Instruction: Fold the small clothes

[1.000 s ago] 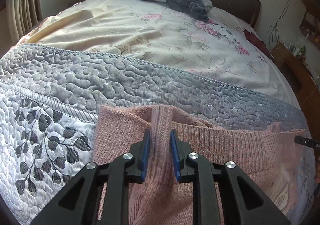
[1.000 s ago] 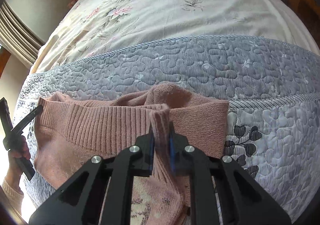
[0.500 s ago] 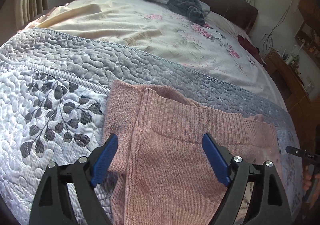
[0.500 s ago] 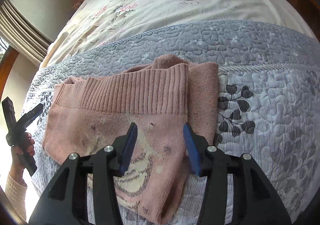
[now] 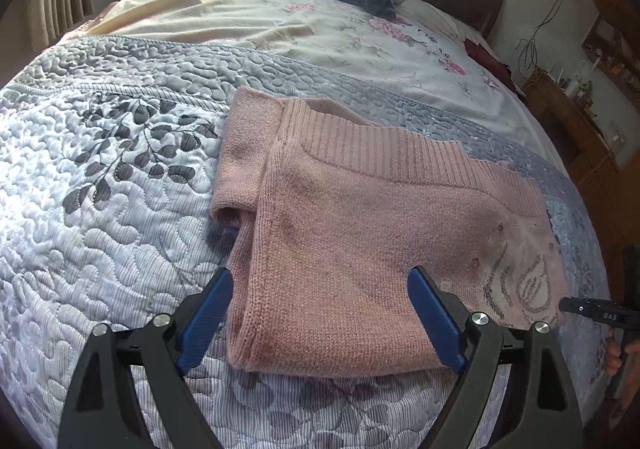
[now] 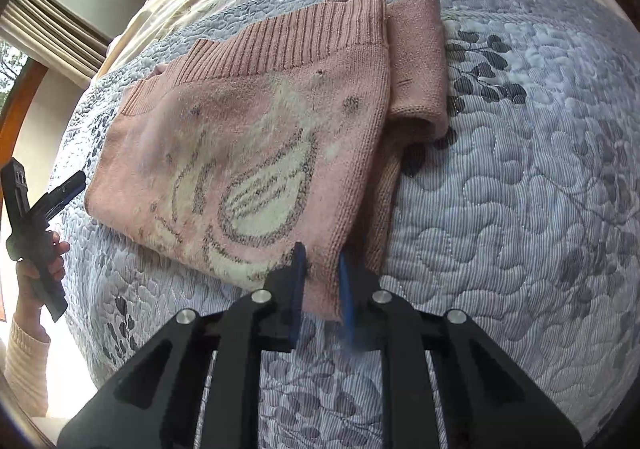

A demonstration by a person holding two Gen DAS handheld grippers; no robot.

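Right claw (image 6: pixel 322 281) straddles the folded sweater's (image 6: pixel 256 129) corner, contact unclear.

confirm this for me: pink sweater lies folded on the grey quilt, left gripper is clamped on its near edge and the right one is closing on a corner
Not quite. In the left wrist view the left gripper is wide open, its fingers either side of the pink sweater, not clamped. The rest holds: it lies folded on the grey quilt, the right gripper closing on a corner.
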